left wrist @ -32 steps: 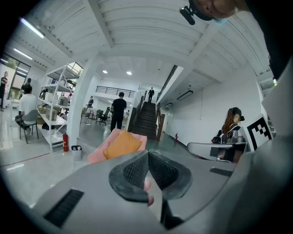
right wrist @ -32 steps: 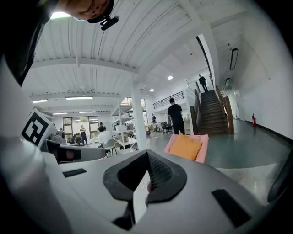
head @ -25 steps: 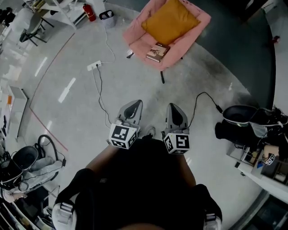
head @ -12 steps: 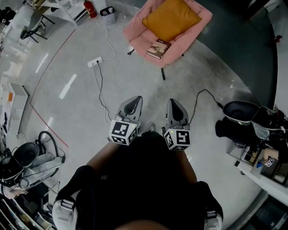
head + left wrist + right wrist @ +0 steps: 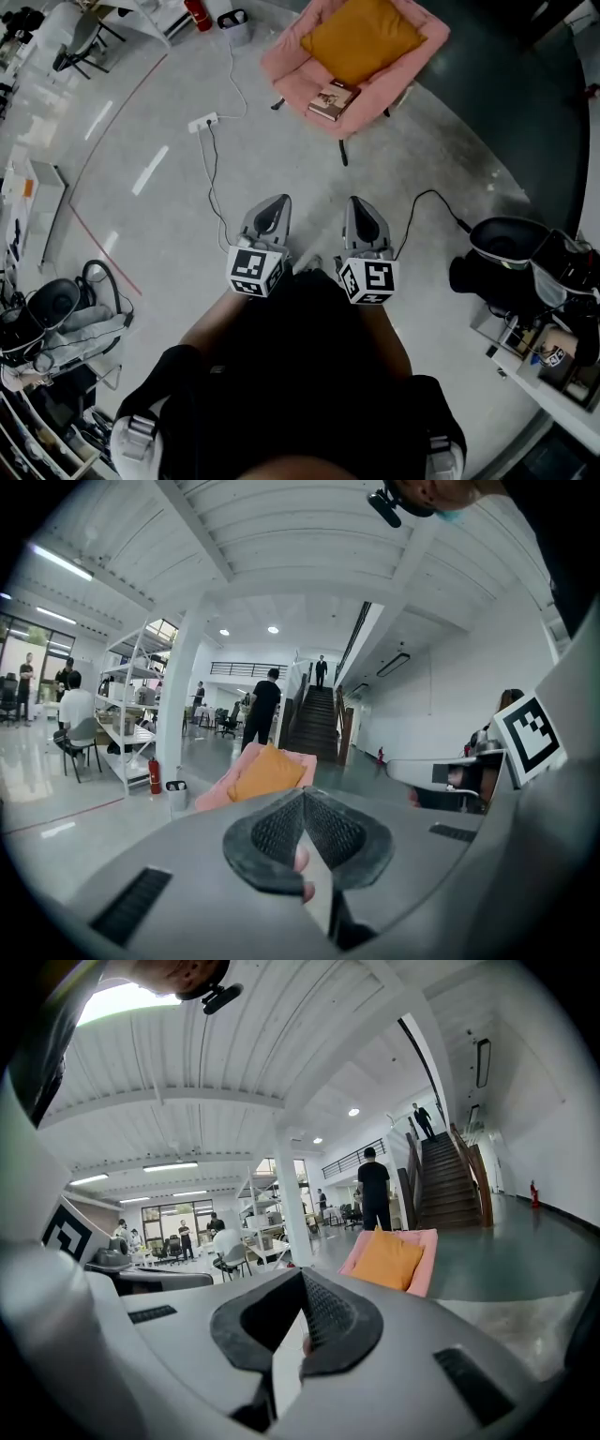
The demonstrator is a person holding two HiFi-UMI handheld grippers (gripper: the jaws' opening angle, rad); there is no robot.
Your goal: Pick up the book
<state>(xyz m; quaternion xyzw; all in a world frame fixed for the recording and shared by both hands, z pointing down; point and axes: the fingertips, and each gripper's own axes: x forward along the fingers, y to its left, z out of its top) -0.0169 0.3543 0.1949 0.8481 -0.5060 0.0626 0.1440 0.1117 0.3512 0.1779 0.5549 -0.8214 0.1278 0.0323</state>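
Observation:
The book [image 5: 334, 99] lies flat on the seat of a pink armchair [image 5: 291, 66], in front of an orange cushion [image 5: 358, 39], at the top of the head view. My left gripper [image 5: 275, 204] and right gripper [image 5: 360, 206] are held side by side over the floor, well short of the chair, both pointing at it. Both are shut and hold nothing. In the left gripper view the jaws [image 5: 304, 795] meet, with the armchair [image 5: 214, 789] and cushion [image 5: 267, 772] beyond. The right gripper [image 5: 302, 1277] faces the same armchair [image 5: 424, 1262]. The book is hidden in both gripper views.
A white power strip [image 5: 202, 122] and its cables lie on the floor to the left of my path. A black cable [image 5: 427, 202] runs to dark bags [image 5: 502, 248] at the right. Clutter [image 5: 56, 319] stands at the left. A fire extinguisher [image 5: 197, 14] and people stand farther off.
Both grippers have moved a little forward, toward the armchair, still shut and side by side. The view has shifted with the person's step.

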